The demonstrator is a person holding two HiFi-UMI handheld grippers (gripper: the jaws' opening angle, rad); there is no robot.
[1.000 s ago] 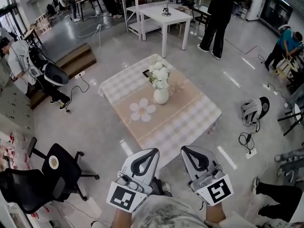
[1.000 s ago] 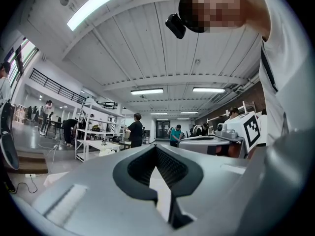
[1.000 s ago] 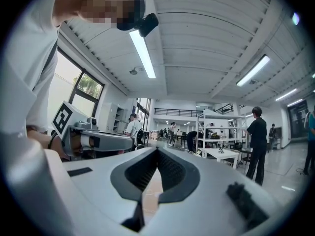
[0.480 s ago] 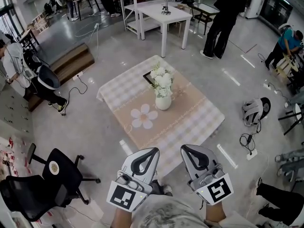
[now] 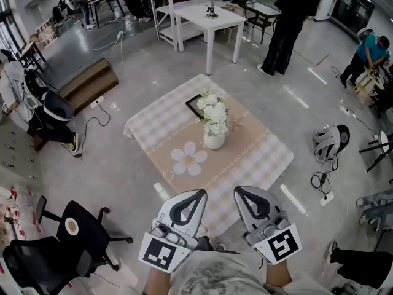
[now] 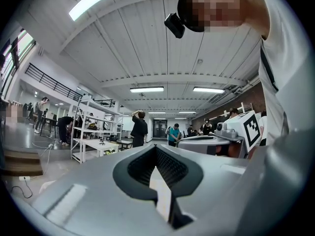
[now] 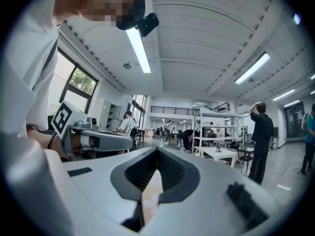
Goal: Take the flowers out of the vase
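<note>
A white vase (image 5: pixel 214 141) holding white flowers (image 5: pixel 213 111) stands upright in the middle of a low table (image 5: pixel 258 158) under a checked beige cloth. Both grippers hang level at the bottom of the head view, short of the table's near edge and well away from the vase. My left gripper (image 5: pixel 199 193) is shut with nothing in it, its fingertips meeting in the left gripper view (image 6: pixel 156 149). My right gripper (image 5: pixel 241 192) is likewise shut and empty, its tips together in the right gripper view (image 7: pixel 157 151). Neither gripper view shows the vase.
A dark picture frame (image 5: pixel 195 105) lies on the table behind the vase. A black office chair (image 5: pixel 73 232) stands at the lower left. A white table (image 5: pixel 206 17) and a person in black (image 5: pixel 288 23) are beyond. A headset and cables (image 5: pixel 328 143) lie on the floor at right.
The table with the vase has drawn nearer, sliding down the head view. Both grippers keep their place in the frame and stay shut.
</note>
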